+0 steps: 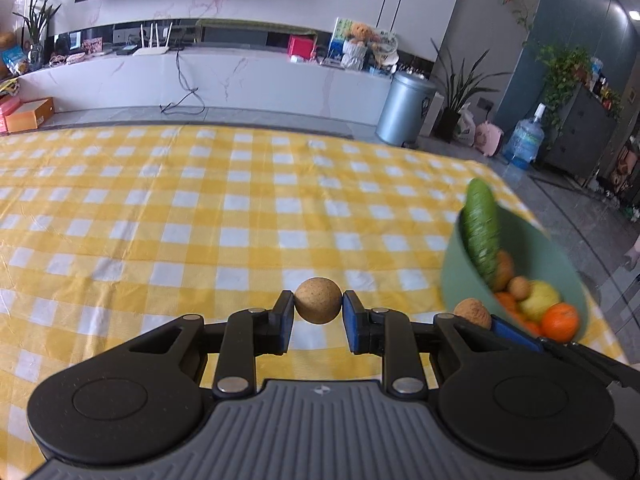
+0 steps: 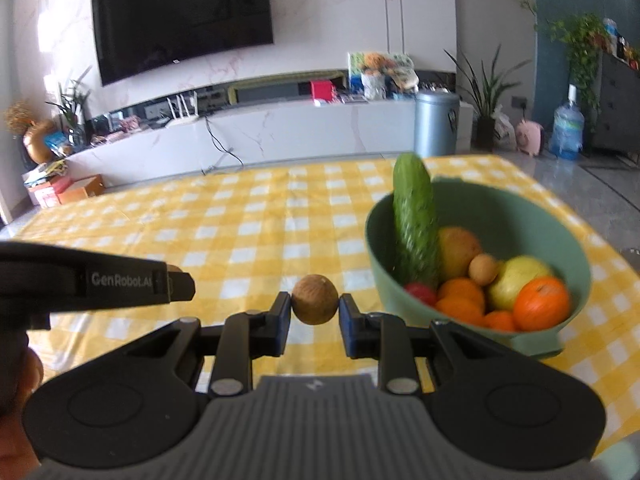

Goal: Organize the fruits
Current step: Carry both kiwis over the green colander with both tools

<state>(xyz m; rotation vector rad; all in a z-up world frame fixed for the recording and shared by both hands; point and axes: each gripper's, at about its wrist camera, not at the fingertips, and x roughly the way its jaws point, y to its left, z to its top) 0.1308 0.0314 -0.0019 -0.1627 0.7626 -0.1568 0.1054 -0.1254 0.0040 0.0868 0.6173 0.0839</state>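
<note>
My left gripper [image 1: 318,305] is shut on a small round brown fruit [image 1: 318,300], held above the yellow checked tablecloth [image 1: 192,220]. My right gripper [image 2: 315,303] is shut on a second small brown fruit [image 2: 315,299]. A green bowl [image 2: 520,204] stands to the right of both. It holds an upright cucumber [image 2: 414,220], oranges [image 2: 542,303], a yellow-green fruit [image 2: 516,280] and small brown fruits. In the left wrist view the bowl [image 1: 460,280] is at the right edge, and the right gripper's fruit [image 1: 472,312] shows beside it. The left gripper [image 2: 178,280] appears side-on at the left of the right wrist view.
The cloth covers a wide table whose far edge faces a white TV console [image 2: 280,128]. A metal bin [image 2: 436,124], potted plants and a water jug [image 2: 566,128] stand on the floor beyond. A hand [image 2: 16,380] shows at the lower left.
</note>
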